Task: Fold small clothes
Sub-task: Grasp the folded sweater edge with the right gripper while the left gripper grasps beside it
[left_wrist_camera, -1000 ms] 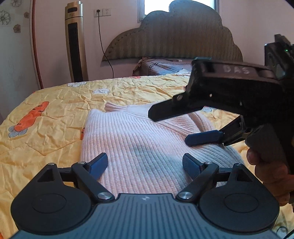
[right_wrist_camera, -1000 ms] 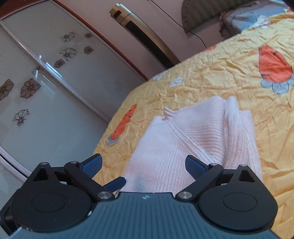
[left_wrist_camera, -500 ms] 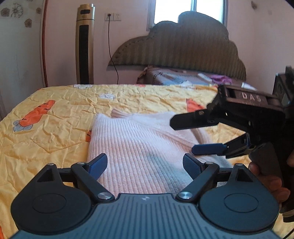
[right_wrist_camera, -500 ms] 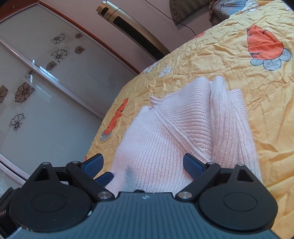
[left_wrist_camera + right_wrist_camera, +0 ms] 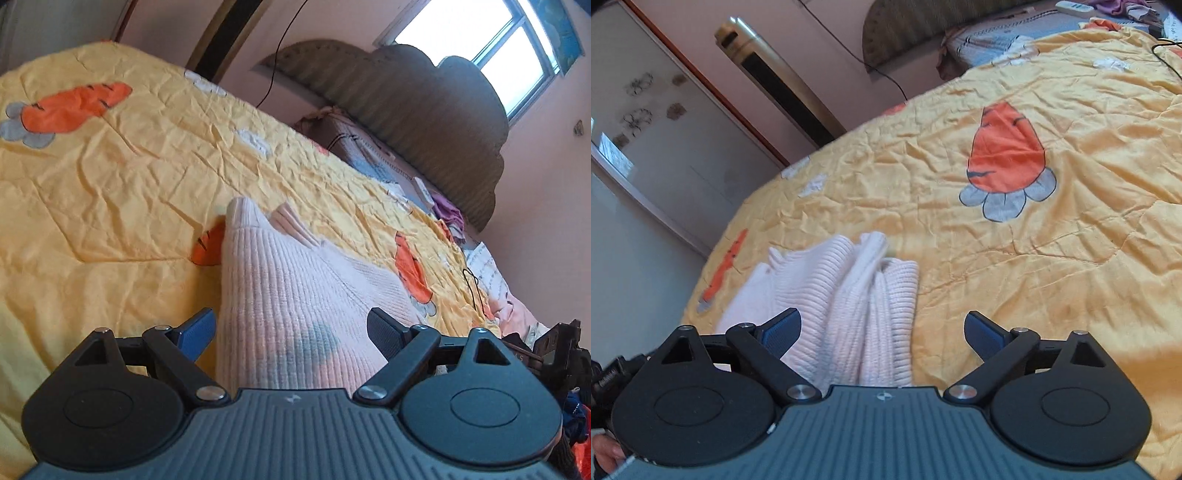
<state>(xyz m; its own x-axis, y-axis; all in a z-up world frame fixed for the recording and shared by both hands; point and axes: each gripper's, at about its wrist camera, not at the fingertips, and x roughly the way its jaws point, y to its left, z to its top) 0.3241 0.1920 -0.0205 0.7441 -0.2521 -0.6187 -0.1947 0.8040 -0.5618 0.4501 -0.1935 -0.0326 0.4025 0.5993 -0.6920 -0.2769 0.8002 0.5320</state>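
Note:
A pale pink ribbed knit sweater (image 5: 295,280) lies folded lengthwise on the yellow carrot-print bedspread (image 5: 110,177). My left gripper (image 5: 291,332) is open, low over the sweater's near end, its blue pads either side of the knit. In the right wrist view the sweater (image 5: 849,295) shows stacked folds along its right side. My right gripper (image 5: 882,328) is open, over the sweater's right edge, with its left pad above the knit and its right pad above the bedspread (image 5: 1034,258). The right gripper also shows at the left wrist view's far right edge (image 5: 561,350).
A padded headboard (image 5: 424,107) and pillows with loose clothes (image 5: 447,214) stand at the bed's far end. A black cable (image 5: 471,284) lies on the bedspread to the right. A tall tower fan (image 5: 783,85) and sliding wardrobe doors (image 5: 646,147) stand beyond the bed's left side.
Both grippers have tilted and dropped closer to the sweater's near end. The right gripper has moved from in front of the left camera to its far right edge. Both stay open.

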